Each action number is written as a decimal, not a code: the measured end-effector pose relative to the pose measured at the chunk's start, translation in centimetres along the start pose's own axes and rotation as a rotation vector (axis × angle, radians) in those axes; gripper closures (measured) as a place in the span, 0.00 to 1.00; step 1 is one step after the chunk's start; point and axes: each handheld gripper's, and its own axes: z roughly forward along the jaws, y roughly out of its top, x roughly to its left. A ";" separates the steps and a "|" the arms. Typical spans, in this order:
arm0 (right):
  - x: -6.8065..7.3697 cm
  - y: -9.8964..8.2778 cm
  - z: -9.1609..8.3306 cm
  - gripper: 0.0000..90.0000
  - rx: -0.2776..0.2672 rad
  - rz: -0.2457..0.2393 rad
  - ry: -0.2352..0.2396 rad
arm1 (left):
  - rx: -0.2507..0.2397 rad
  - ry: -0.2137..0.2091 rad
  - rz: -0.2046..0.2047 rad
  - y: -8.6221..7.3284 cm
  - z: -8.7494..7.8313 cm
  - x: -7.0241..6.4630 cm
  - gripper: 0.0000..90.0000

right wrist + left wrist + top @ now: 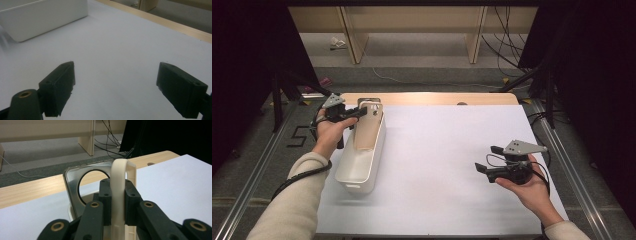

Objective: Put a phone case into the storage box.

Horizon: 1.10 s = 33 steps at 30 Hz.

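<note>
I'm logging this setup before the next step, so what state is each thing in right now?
Left gripper: shut on the cream board's top edge.
Cream board: standing tilted in the bin, held at its handle end.
Metal board: upright behind the cream board, ungripped.
White bin: upright on the white sheet, open-topped.
Right gripper: open, empty, above the sheet.
White sheet: lying flat on the table.

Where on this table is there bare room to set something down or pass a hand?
The white sheet lies bare between the white bin and the right gripper, and on to the wooden strip at the far edge. The left edge is crowded: the left gripper clamps a cream board standing in the bin.
</note>
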 end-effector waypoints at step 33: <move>0.0 0.0 0.1 0.18 0.008 -0.001 0.007 | 0.099 0.077 0.050 0.5 1.1 0.5 0.76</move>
